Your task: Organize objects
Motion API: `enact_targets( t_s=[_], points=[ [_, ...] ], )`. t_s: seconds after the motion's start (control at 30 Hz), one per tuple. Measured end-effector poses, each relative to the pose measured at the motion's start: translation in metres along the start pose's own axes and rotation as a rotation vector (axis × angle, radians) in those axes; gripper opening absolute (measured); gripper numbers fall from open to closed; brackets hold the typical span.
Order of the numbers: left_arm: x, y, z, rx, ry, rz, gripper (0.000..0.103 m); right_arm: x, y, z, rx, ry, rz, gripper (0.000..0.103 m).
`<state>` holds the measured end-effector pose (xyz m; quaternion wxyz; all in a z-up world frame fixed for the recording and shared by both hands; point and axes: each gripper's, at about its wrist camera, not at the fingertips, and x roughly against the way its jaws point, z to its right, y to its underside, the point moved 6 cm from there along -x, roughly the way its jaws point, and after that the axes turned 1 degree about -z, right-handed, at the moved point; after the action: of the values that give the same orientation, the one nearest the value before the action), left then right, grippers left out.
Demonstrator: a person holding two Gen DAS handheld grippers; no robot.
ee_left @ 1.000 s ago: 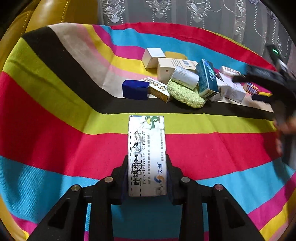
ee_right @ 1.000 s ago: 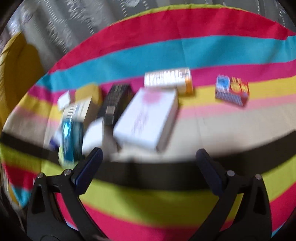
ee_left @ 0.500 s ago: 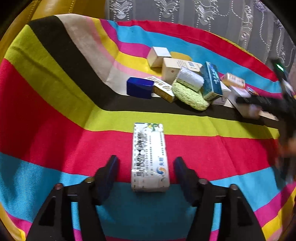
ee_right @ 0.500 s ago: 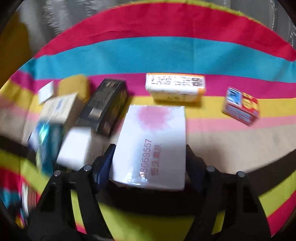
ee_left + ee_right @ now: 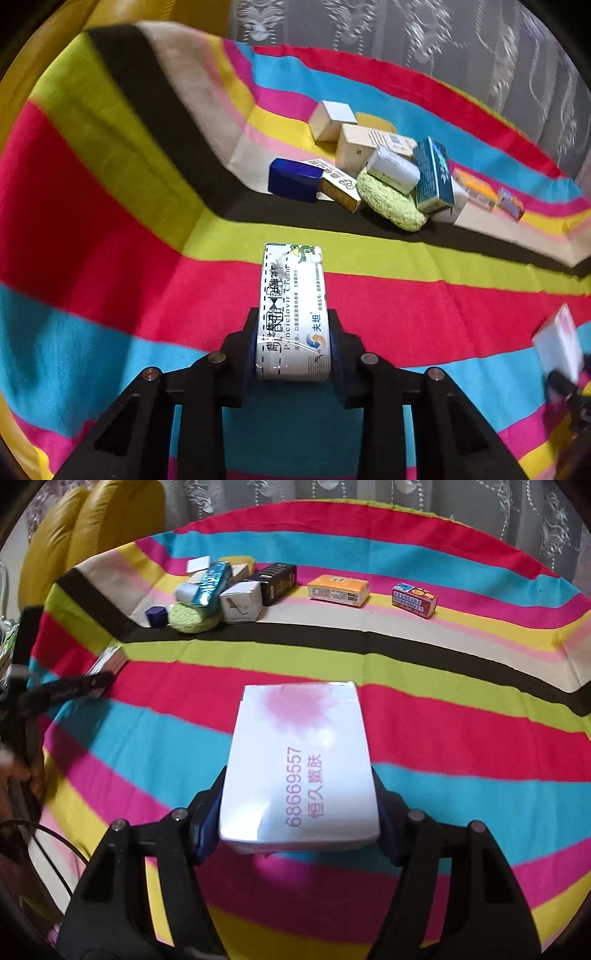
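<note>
Matte black angular fingers with blue pads and silver round screw heads are showing on the left gripper point(image 5: 293, 334) and right gripper point(image 5: 300, 814).

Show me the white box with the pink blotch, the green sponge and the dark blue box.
white box point(image 5: 299, 768): right wrist view, top face.
green sponge point(image 5: 391, 199): left wrist view, fuzzy top.
dark blue box point(image 5: 293, 179): left wrist view, front face.

Boxes laid out on a cloth point(image 5: 443, 738), one held in each gripper.

A pile point(image 5: 221, 590) was set at the far left; an orange box point(image 5: 338, 590) and a red box point(image 5: 414, 600) were laid apart to its right. A cream box point(image 5: 291, 314) was held nearer, left; a white box point(image 5: 299, 768) nearer, right.
</note>
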<state>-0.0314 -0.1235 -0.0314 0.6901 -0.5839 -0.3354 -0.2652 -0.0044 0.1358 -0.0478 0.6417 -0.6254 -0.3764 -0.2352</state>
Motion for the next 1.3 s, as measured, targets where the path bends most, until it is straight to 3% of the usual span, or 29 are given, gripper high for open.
enact_targets(
  t_s=[0.17, 0.27, 0.6, 1.13, 1.3],
  points=[
    [0.03, 0.038, 0.02, 0.002, 0.047, -0.002, 0.034, 0.01, 0.006, 0.006, -0.022, -0.026, 0.007, 0.071],
    [0.053, 0.07, 0.047, -0.076, 0.055, -0.01, 0.034, 0.012, 0.006, 0.007, -0.033, -0.04, 0.011, 0.071],
    [0.099, 0.128, 0.094, -0.219, 0.117, -0.017, 0.034, 0.052, 0.045, 0.004, -0.044, -0.056, 0.01, 0.07],
    [0.13, 0.148, 0.157, -0.403, 0.197, -0.004, 0.034, 0.135, 0.101, 0.011, 0.009, -0.03, 0.045, 0.07],
    [0.147, 0.152, 0.186, -0.501, 0.226, 0.013, 0.034, 0.155, 0.115, 0.017, 0.003, -0.025, 0.06, 0.07]
  ],
)
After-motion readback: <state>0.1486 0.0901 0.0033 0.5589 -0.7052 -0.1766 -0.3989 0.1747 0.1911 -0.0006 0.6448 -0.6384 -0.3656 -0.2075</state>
